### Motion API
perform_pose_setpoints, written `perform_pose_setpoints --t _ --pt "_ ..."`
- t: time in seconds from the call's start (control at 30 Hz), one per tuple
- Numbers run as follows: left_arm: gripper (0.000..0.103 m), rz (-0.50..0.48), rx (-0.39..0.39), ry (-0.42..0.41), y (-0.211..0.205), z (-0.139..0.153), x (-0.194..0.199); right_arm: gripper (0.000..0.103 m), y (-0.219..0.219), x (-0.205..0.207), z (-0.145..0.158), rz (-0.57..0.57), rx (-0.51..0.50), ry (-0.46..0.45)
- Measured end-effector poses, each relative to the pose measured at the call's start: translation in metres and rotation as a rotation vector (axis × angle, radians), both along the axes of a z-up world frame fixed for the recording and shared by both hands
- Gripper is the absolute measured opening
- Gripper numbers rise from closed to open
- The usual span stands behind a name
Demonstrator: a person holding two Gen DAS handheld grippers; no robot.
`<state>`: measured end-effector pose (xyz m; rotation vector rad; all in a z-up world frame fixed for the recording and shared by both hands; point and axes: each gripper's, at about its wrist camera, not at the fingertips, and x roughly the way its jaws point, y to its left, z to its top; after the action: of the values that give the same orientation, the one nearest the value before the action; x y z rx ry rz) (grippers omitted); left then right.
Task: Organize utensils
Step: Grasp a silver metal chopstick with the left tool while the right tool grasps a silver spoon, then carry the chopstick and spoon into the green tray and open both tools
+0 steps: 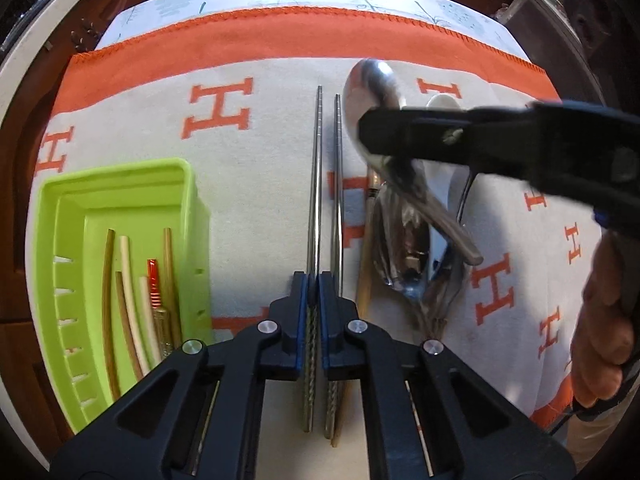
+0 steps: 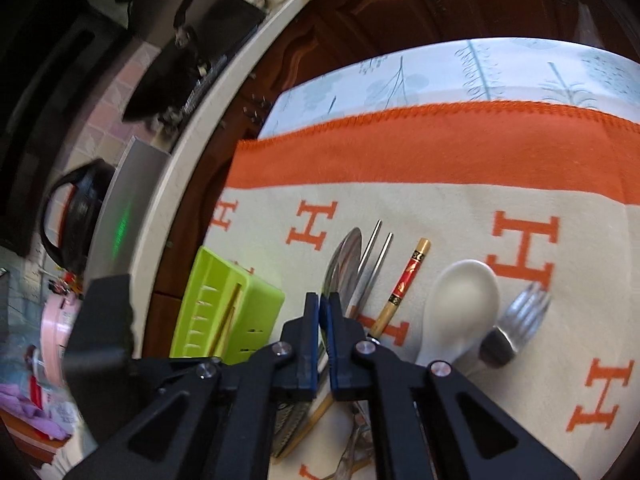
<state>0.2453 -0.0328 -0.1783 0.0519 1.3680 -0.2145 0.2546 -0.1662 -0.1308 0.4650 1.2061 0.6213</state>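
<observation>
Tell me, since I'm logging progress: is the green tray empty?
No. The green tray already holds several chopsticks lying lengthwise inside it.

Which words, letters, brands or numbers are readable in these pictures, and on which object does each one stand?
"H": large orange letter repeated across the cream blanket under the utensils.
Gold marks on the red-and-black band of the wooden chopstick: too small and blurred to read.
Nothing readable on the green tray, the spoons, or the kitchen items behind.
</observation>
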Motion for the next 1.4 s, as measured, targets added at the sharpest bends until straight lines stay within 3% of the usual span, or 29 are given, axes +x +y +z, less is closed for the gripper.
perform_pose_setpoints --t 0.17,0.33,0.5,0.63,0.93,1.23,1.37,1.4 --pt "0.003 0.016 -0.013 -0.028 -0.003 0.009 -0.009 0.003 -0.016 -0.011 0.014 -0.056 0.042 -0.012" --pt "0.003 0.019 -0.063 -0.081 0.008 0.046 -0.032 0.003 -0.023 -0.025 0.030 -0.093 0.079 -0.009" --pt "0.003 0.010 -0.071 -0.133 0.039 0.086 -0.068 0.003 -0.013 -0.046 0.047 -0.096 0.090 -0.014" --pt "0.003 0.036 -0.053 -0.146 0.073 0.101 -0.101 0.003 0.011 -0.063 0.058 -0.084 0.088 -0.011" --pt "0.003 0.158 0.009 -0.180 0.148 0.096 -0.149 0.003 0.090 -0.095 0.060 -0.053 0.052 0.015" --pt "0.003 0.182 0.062 -0.201 0.157 0.085 -0.158 0.008 0.146 -0.096 0.051 -0.033 -0.065 0.006" --pt "0.005 0.178 0.071 -0.205 0.159 0.087 -0.161 0.016 0.150 -0.101 0.055 -0.032 -0.091 -0.011" --pt "0.010 0.179 0.072 -0.202 0.160 0.087 -0.161 0.017 0.149 -0.102 0.056 -0.034 -0.093 -0.018"
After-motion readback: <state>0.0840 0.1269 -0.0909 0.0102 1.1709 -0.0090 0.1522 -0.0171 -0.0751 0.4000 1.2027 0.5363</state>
